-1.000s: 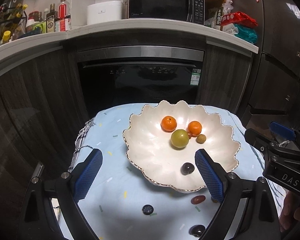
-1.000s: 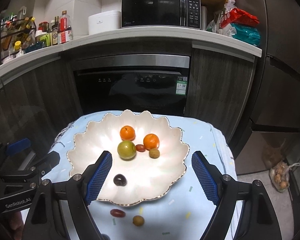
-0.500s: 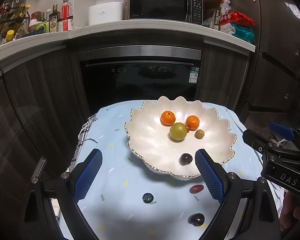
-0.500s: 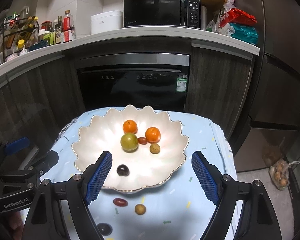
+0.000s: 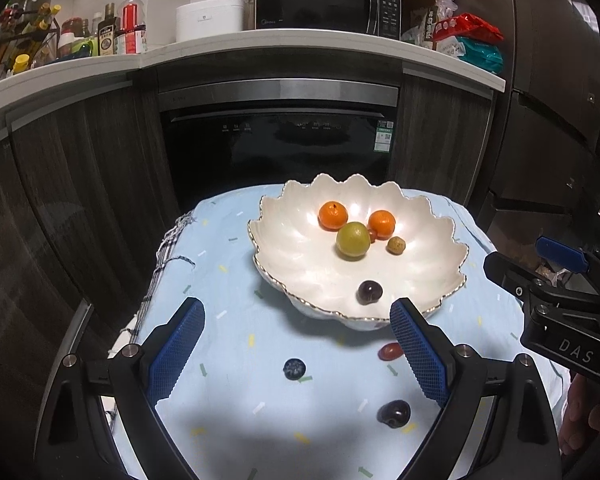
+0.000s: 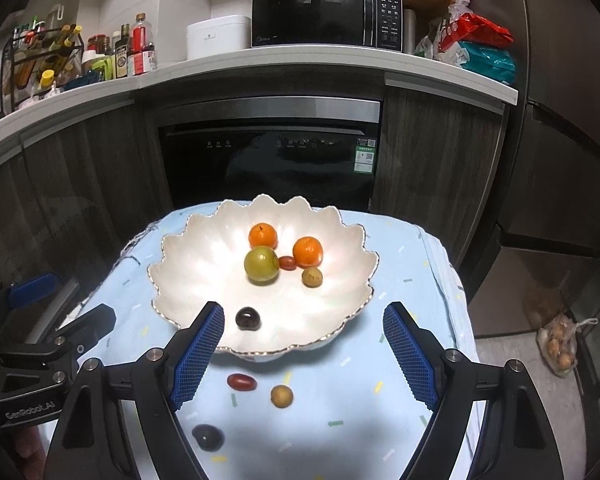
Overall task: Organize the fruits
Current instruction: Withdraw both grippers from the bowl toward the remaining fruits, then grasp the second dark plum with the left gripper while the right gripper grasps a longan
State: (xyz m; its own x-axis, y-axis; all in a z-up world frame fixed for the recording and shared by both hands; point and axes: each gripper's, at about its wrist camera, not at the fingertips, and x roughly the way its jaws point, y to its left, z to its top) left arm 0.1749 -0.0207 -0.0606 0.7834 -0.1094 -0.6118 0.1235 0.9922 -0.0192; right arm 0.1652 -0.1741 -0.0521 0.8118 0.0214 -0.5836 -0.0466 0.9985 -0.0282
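Both pairs of fingers spread wide, nothing held, and you're hovering short of the bowl point(image 6: 204, 240).

Loose fruit lies on the cloth point(image 5: 228, 320) in front of the bowl: a red tomato point(image 6: 241, 381), a tan berry point(image 6: 281, 396), a dark plum point(image 6: 208, 437) and a blueberry point(image 5: 294, 369). Your right gripper point(image 6: 303, 354) hangs above the tomato; your left gripper point(image 5: 296, 354) above the blueberry. Careful: round fruit may roll off the table point(image 6: 444, 280) if clipped. Watch the bowl's rim, just beyond them.

1. The scalloped white bowl point(image 6: 188, 264) holds two oranges, a green fruit point(image 6: 261, 264), and a dark cherry point(image 6: 247, 318).
2. Near it, a red grape tomato point(image 6: 241, 381) lies on the tabletop point(image 6: 400, 280).
3. The right gripper point(image 6: 303, 354) has its jaws spread wide.
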